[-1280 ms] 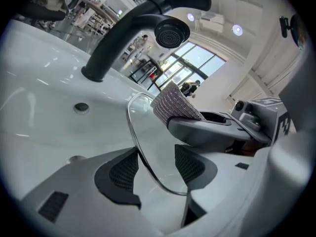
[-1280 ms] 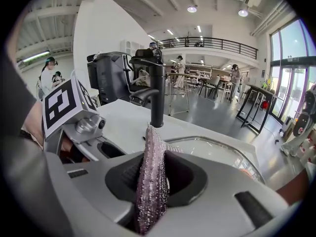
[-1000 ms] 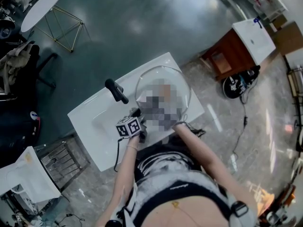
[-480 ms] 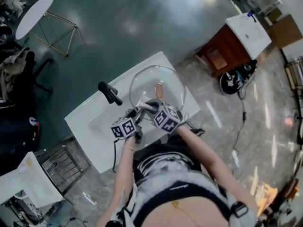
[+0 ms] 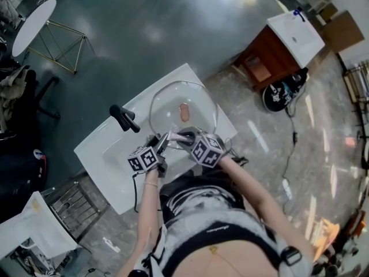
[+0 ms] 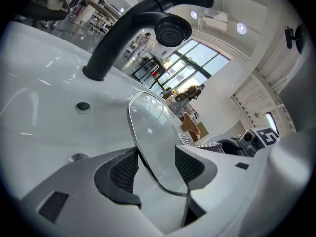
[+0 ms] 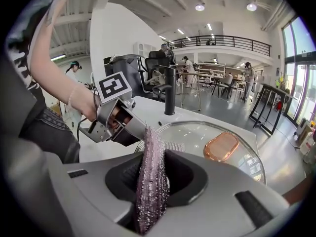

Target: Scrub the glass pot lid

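The glass pot lid, with a copper knob, stands tilted over the white sink. My left gripper is shut on the lid's near rim; in the left gripper view the lid runs edge-on between its jaws. My right gripper is shut on a purple-silver scrubbing pad, which rests against the lid near that same rim. The right gripper view also shows the knob and the left gripper's marker cube.
A black faucet rises at the sink's back left, its head above the basin, with a drain hole below. A wooden cabinet, a round white table and a wire rack stand around.
My right gripper has slid sideways across the lid with the scrubbing pad. The left gripper keeps the same hold on the rim and has not moved.
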`<move>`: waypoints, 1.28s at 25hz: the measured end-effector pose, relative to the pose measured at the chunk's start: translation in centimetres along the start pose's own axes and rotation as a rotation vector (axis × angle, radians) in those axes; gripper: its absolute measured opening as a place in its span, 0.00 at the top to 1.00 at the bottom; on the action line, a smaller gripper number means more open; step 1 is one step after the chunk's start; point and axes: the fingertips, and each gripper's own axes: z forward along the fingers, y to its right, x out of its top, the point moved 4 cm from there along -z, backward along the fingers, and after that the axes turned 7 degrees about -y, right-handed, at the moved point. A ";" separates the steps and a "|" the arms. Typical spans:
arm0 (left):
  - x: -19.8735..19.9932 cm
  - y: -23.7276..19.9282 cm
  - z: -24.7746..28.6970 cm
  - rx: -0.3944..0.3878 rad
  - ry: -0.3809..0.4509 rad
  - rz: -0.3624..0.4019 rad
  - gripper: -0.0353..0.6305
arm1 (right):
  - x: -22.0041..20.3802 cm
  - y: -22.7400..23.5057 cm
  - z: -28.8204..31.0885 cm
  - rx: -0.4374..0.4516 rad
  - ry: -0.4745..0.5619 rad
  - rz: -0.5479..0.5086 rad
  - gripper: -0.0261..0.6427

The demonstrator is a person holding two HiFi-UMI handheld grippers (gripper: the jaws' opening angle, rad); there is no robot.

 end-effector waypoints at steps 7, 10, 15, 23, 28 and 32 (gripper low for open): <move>0.0 -0.4 -0.1 0.013 -0.012 -0.002 0.58 | -1.0 0.3 -0.7 0.016 -0.003 -0.001 0.82; -0.1 -0.2 -0.1 0.009 -0.010 -0.005 0.58 | -1.7 0.8 -1.1 0.014 -0.009 -0.006 0.82; 0.0 -0.3 -0.2 0.024 -0.012 -0.007 0.58 | -3.4 3.1 -2.6 -0.007 0.003 0.068 0.82; -0.1 0.1 -0.1 0.018 -0.003 -0.019 0.58 | -6.0 8.1 -4.4 -0.103 0.023 0.208 0.82; -0.1 0.1 -0.1 0.014 0.007 -0.027 0.58 | -6.0 10.7 -4.2 -0.166 0.018 0.212 0.82; 0.0 0.1 -0.3 0.021 0.006 -0.019 0.58 | -5.5 12.3 -4.1 -0.194 0.021 0.237 0.82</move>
